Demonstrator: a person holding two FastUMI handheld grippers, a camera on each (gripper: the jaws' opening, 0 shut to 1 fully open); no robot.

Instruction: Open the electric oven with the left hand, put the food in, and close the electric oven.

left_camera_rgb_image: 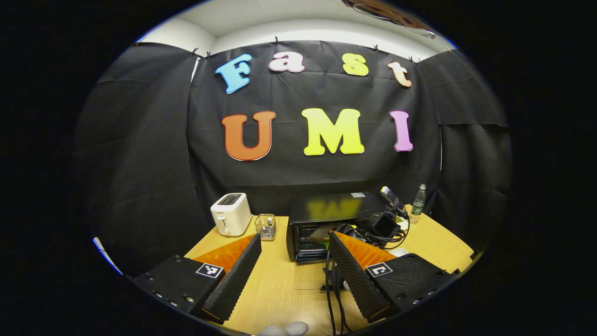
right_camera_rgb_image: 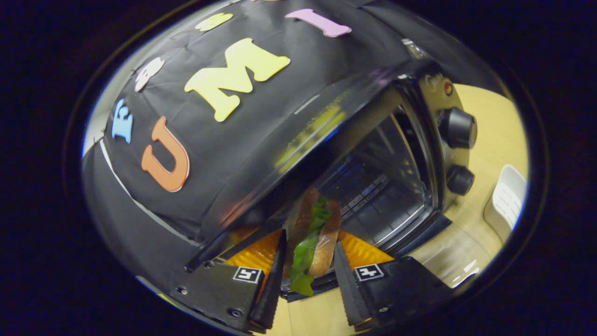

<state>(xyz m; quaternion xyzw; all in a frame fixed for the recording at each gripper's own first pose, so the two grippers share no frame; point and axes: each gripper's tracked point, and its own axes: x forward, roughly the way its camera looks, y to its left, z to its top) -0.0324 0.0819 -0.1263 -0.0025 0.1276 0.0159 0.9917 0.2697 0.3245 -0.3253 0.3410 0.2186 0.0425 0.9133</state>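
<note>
The black electric oven (left_camera_rgb_image: 326,212) stands at the back of the wooden table with its door down and its mouth open. My left gripper (left_camera_rgb_image: 295,239) hovers open above the table, well in front of the oven, with nothing between its fingers. The body of my right gripper (left_camera_rgb_image: 383,225), trailing black cables, is at the oven's mouth. In the right gripper view, my right gripper (right_camera_rgb_image: 309,240) is shut on a sandwich (right_camera_rgb_image: 311,238) with lettuce, held on edge just before the oven cavity (right_camera_rgb_image: 378,186). That view is tilted.
A white toaster (left_camera_rgb_image: 231,213) and a small glass cup (left_camera_rgb_image: 266,227) stand left of the oven, and a bottle (left_camera_rgb_image: 418,201) stands to its right. Two knobs (right_camera_rgb_image: 459,128) are on the oven's front panel. A white dish (right_camera_rgb_image: 506,200) lies beside them.
</note>
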